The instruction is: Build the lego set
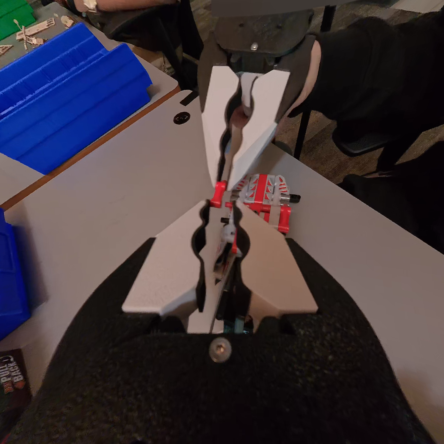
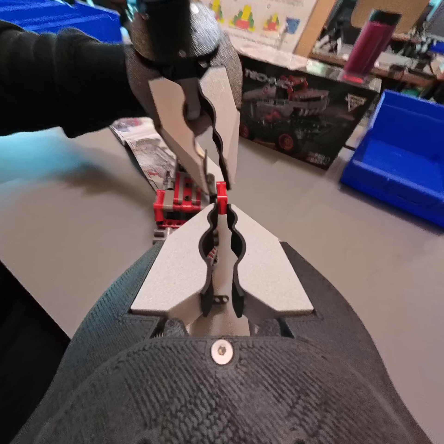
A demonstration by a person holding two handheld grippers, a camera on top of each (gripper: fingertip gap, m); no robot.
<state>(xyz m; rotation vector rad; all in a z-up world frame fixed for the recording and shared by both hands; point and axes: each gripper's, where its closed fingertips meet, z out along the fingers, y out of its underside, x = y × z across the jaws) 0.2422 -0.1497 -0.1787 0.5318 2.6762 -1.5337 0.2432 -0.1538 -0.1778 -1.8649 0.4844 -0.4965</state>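
My left gripper (image 1: 222, 204) pinches the light, rigid, snap-apart lego model (image 1: 262, 199) while my right gripper (image 2: 222, 206) nips its red connector (image 2: 221, 197) between nearly closed jaws.

The red-and-grey lego model (image 1: 264, 201) sits on the grey table (image 1: 108, 216) beyond the jaws; blue plastic bins (image 1: 67, 96) lie far left.
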